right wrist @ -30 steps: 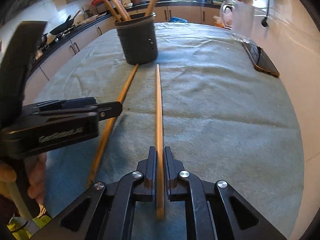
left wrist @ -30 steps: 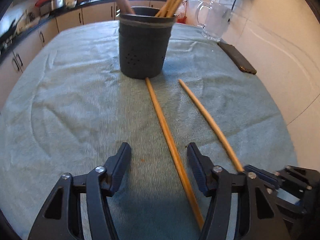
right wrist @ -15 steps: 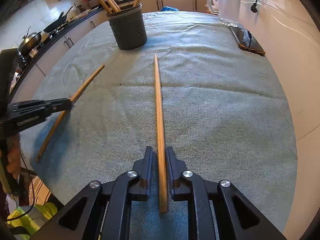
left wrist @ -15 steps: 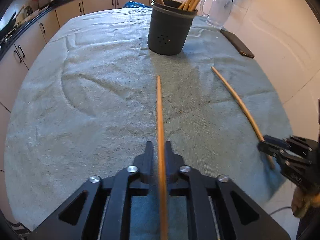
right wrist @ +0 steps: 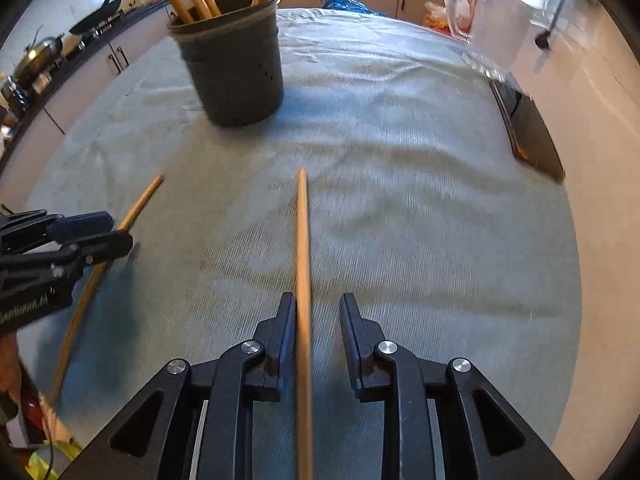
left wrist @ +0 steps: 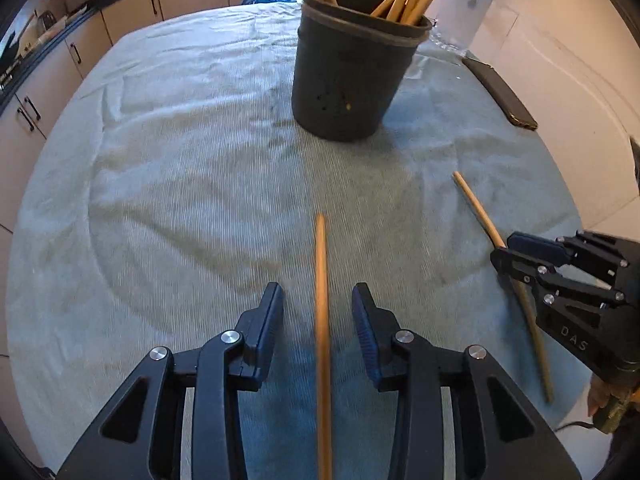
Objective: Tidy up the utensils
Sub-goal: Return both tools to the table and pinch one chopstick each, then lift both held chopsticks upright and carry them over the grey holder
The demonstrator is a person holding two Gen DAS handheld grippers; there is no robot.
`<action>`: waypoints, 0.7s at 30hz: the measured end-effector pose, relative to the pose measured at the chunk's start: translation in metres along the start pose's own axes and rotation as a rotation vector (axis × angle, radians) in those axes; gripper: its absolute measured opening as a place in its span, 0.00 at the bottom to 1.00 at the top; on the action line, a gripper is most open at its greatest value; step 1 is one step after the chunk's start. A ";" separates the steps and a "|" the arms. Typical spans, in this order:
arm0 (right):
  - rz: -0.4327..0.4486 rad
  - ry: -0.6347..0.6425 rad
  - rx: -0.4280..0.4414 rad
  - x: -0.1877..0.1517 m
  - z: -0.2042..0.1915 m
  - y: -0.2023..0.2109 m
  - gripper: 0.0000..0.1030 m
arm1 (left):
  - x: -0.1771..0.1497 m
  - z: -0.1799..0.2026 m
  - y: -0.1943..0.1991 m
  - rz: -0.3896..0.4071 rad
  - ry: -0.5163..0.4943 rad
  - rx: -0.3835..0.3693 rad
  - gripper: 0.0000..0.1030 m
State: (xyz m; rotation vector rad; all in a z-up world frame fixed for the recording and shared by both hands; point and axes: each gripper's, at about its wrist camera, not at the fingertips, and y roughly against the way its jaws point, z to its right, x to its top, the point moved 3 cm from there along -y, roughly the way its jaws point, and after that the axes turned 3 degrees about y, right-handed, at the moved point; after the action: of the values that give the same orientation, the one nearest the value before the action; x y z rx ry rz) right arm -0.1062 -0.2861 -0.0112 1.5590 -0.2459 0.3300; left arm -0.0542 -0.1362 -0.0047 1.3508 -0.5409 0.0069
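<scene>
In the left wrist view a wooden chopstick [left wrist: 321, 280] runs between the fingers of my left gripper [left wrist: 318, 320]. The jaws are opening and neither pad touches it. In the right wrist view a second chopstick [right wrist: 303, 240] lies along the left pad of my right gripper [right wrist: 318, 328]. These jaws are opening too, and the right pad stands clear of the stick. A dark grey utensil holder [left wrist: 348, 80] [right wrist: 236, 72] with several wooden sticks stands upright farther back on the cloth. Each view shows the other gripper [left wrist: 506, 250] [right wrist: 116, 232] at its side edge.
A pale green cloth [left wrist: 180, 168] [right wrist: 420, 200] covers the table. A glass jug [left wrist: 460, 12] [right wrist: 496, 28] and a dark phone [left wrist: 500, 96] [right wrist: 528, 132] sit at the back right beside a white wall. Kitchen cabinets line the left and far side.
Half a second ago both grippers were shut on their chopsticks; now both pairs of jaws stand apart. Both cameras have come closer to the holder.
</scene>
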 end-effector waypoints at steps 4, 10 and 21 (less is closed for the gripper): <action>-0.010 0.009 -0.017 0.022 -0.004 -0.009 0.24 | 0.008 0.009 -0.005 0.001 -0.034 0.030 0.34; -0.008 -0.017 -0.002 0.035 -0.002 -0.013 0.07 | 0.009 0.017 -0.007 0.027 -0.071 0.038 0.05; 0.320 -0.058 0.065 0.026 -0.003 0.092 0.06 | -0.003 0.000 0.109 0.346 -0.006 -0.050 0.05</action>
State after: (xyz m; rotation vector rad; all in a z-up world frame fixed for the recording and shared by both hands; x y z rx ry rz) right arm -0.1154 -0.2835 0.0843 1.5951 -0.5378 0.5473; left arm -0.0910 -0.1092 0.0948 1.1958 -0.7695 0.2698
